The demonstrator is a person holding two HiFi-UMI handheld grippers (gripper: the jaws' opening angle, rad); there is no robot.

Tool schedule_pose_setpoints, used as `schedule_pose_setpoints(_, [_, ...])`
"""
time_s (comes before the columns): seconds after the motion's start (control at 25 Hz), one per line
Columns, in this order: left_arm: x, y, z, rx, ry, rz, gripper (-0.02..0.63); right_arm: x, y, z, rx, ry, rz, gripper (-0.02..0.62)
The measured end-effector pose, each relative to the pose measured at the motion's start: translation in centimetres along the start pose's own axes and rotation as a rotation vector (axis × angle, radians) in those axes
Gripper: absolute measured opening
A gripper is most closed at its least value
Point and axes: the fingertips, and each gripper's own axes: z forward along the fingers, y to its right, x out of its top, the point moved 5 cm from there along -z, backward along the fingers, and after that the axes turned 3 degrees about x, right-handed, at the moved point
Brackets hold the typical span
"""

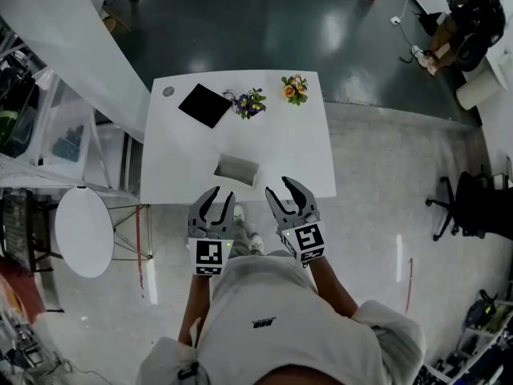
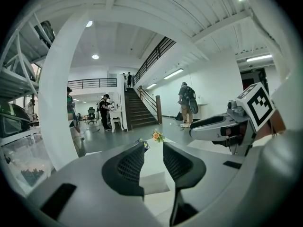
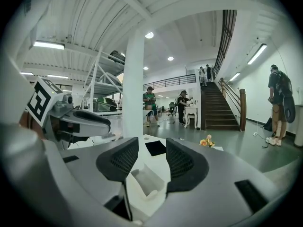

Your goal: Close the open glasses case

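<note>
The open glasses case [image 1: 237, 169], pale grey-white, lies near the front edge of the white table [image 1: 304, 151]. My left gripper [image 1: 224, 192] and right gripper [image 1: 280, 187] hover side by side just short of that edge, both open and holding nothing. The case sits ahead of and between them, untouched. In the right gripper view the case [image 3: 147, 178] shows low between the spread jaws of my right gripper [image 3: 152, 143]. In the left gripper view a pale shape, likely the case [image 2: 154, 183], lies beyond the jaws of my left gripper [image 2: 153, 148].
A black square pad [image 1: 205, 104] lies at the table's back left. Purple flowers [image 1: 248, 103] and orange flowers [image 1: 295, 89] stand at the back. A round white side table [image 1: 83, 231] stands on the left. People stand far off near a staircase [image 3: 218, 109].
</note>
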Motion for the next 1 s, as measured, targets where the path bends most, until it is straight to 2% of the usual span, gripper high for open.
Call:
schedule_pose_setpoints(0.44, [-1.2,-3.5,5.7,-0.067,-0.034,-0.002,0.137,-0.1,2.4,5.6,-0.03,-0.038,0.026,0.183])
schedule_pose_setpoints(1.0, [-5.9,-6.5,12.5,-0.209,-0.143,-0.018,0.133,-2.5,5.0,11.7,-0.091,-0.148,0.06,0.163])
